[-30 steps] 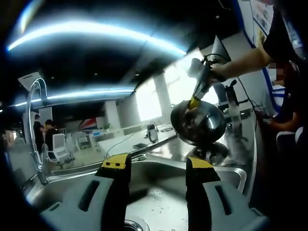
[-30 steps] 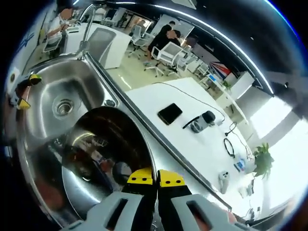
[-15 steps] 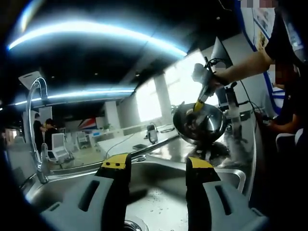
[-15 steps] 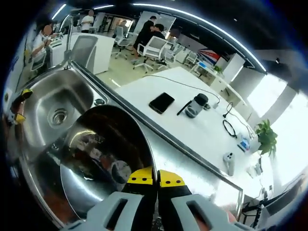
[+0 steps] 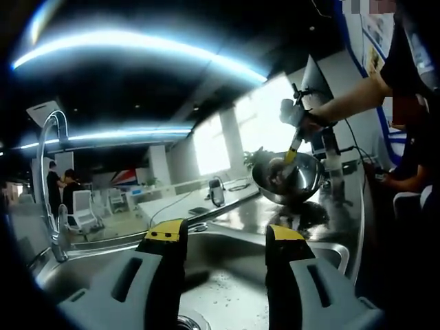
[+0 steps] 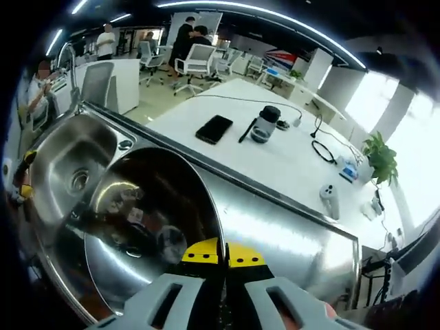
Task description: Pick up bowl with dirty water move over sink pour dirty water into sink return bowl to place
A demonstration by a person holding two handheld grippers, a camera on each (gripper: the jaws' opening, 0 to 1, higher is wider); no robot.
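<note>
- Right now the right gripper (image 6: pixel 221 256), with its 2 yellow-tipped grey jaws pressed together, is pinching the near rim of the round, shiny stainless steel bowl (image 6: pixel 148 230), and nothing else is in its hold.
- Seen from the left gripper view, that same right gripper (image 5: pixel 293 143) is reaching down from a person's outstretched arm and holding the bowl (image 5: pixel 289 180) in the air, above the steel counter (image 5: pixel 271 213) at the far end of the sink.
- The bowl's inside is looking dry from where I stand; I cannot make out any water in it, so I would judge the pouring done and the return to its place under way.
- The left gripper (image 5: pixel 223 237) is waiting with its 2 jaws parted wide and holding nothing, low over the stainless steel sink basin (image 5: pixel 227 292), near the drain.
- The curved chrome tap (image 5: pixel 48 185) is standing at the other end of the basin, well apart from the bowl.
- The relation that matters: the bowl is hanging out ahead of the right gripper's jaws, gripped only by its near edge, with its mouth tilted partly toward the basin and the counter (image 6: pixel 289 230) running just beside and under it.
- So the right hand alone is in charge, and I would expect it to level the bowl before lowering it.
</note>
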